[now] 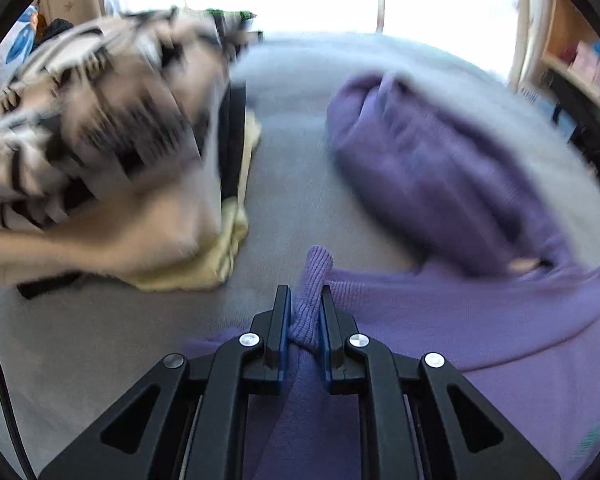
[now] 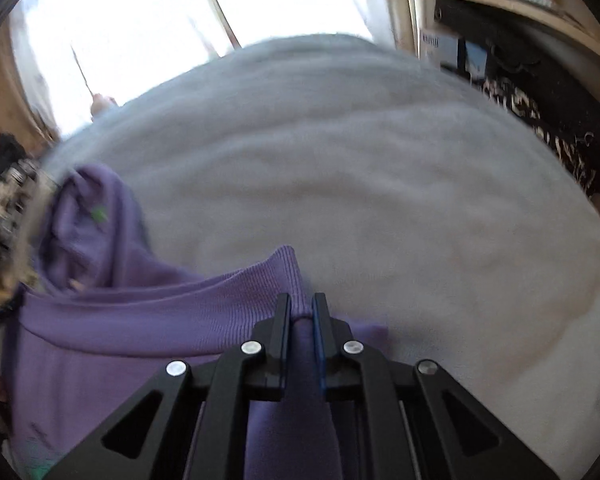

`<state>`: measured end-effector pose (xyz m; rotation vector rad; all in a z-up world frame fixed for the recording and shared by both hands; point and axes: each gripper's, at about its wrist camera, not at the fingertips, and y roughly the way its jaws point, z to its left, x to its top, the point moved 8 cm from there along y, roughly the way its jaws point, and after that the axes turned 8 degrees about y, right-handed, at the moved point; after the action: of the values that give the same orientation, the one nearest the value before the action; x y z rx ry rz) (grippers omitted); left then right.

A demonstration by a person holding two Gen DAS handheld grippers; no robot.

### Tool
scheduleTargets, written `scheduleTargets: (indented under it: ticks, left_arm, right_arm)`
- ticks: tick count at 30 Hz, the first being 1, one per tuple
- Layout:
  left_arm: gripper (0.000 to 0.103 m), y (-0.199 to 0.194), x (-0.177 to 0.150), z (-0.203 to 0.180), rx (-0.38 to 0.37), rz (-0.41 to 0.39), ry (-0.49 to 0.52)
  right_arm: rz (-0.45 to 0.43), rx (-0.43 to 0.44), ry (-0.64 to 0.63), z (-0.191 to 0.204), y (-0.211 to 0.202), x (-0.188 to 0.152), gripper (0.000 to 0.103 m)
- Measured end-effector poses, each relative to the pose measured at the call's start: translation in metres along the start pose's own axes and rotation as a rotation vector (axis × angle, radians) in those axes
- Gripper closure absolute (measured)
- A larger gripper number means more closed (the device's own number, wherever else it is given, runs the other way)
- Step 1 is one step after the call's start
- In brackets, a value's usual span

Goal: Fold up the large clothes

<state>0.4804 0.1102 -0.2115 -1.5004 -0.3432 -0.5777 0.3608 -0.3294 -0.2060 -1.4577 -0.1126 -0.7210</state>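
Note:
A purple knitted garment [image 1: 480, 320] lies on a grey bed cover [image 1: 292, 184]. In the left wrist view my left gripper [image 1: 305, 300] is shut on a ribbed corner of it, which sticks up between the black fingers. The rest of the garment bunches toward the upper right. In the right wrist view my right gripper [image 2: 301, 304] is shut on another ribbed corner of the purple garment [image 2: 120, 328], whose hem stretches away to the left. The two held corners are joined by the taut ribbed hem.
A pile of folded clothes [image 1: 92, 152], a black-and-white patterned piece over pale yellow ones, sits at the left on the bed. Bright windows lie beyond the bed. Wooden shelves [image 2: 520, 0] and dark patterned fabric [image 2: 548, 120] stand at the right. The grey cover [image 2: 360, 184] stretches ahead.

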Motion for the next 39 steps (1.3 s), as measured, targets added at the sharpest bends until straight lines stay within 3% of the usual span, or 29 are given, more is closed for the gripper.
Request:
scheduleTargets:
  ticks: [6, 7, 11, 13, 18, 21, 25, 28, 34, 37, 39]
  left_arm:
    - [0.091, -0.004, -0.003, 0.010, -0.068, -0.032, -0.070]
    - [0.089, -0.012, -0.003, 0.011, -0.075, -0.045, -0.072]
    - [0.085, -0.055, -0.012, 0.008, -0.050, -0.095, -0.036]
    - [0.085, -0.087, -0.023, -0.004, -0.019, -0.128, 0.013]
    - [0.084, -0.131, -0.060, -0.049, -0.068, -0.118, 0.060]
    - [0.084, -0.135, -0.085, -0.066, -0.119, -0.094, 0.005]
    - [0.084, -0.117, -0.135, -0.068, -0.097, -0.001, -0.037]
    - [0.084, -0.119, -0.158, -0.046, -0.052, -0.028, -0.059]
    - [0.088, -0.132, -0.182, -0.015, -0.094, -0.030, -0.093]
    - [0.088, -0.133, -0.181, -0.014, -0.076, -0.028, -0.080]
    - [0.088, -0.131, -0.180, -0.014, -0.058, -0.025, -0.083]
  right_arm:
    - [-0.028, -0.024, -0.019, 0.003, -0.017, -0.002, 0.084]
    - [-0.029, -0.024, -0.009, 0.001, -0.024, -0.001, 0.079]
    - [-0.064, 0.034, 0.016, 0.012, -0.067, -0.010, 0.077]
    - [-0.085, 0.049, -0.010, 0.026, -0.087, -0.025, 0.067]
    - [-0.016, 0.145, -0.113, 0.092, -0.105, -0.093, 0.066]
    - [0.004, 0.227, -0.154, 0.132, -0.110, -0.126, 0.066]
    - [0.051, 0.234, -0.237, 0.162, -0.100, -0.169, 0.066]
    - [0.035, 0.213, -0.256, 0.142, -0.100, -0.181, 0.067]
    - [-0.041, -0.066, -0.138, 0.011, -0.109, -0.162, 0.067]
    - [-0.004, -0.003, -0.020, -0.032, -0.112, -0.160, 0.072]
    - [-0.005, -0.024, -0.039, -0.033, -0.116, -0.159, 0.072]
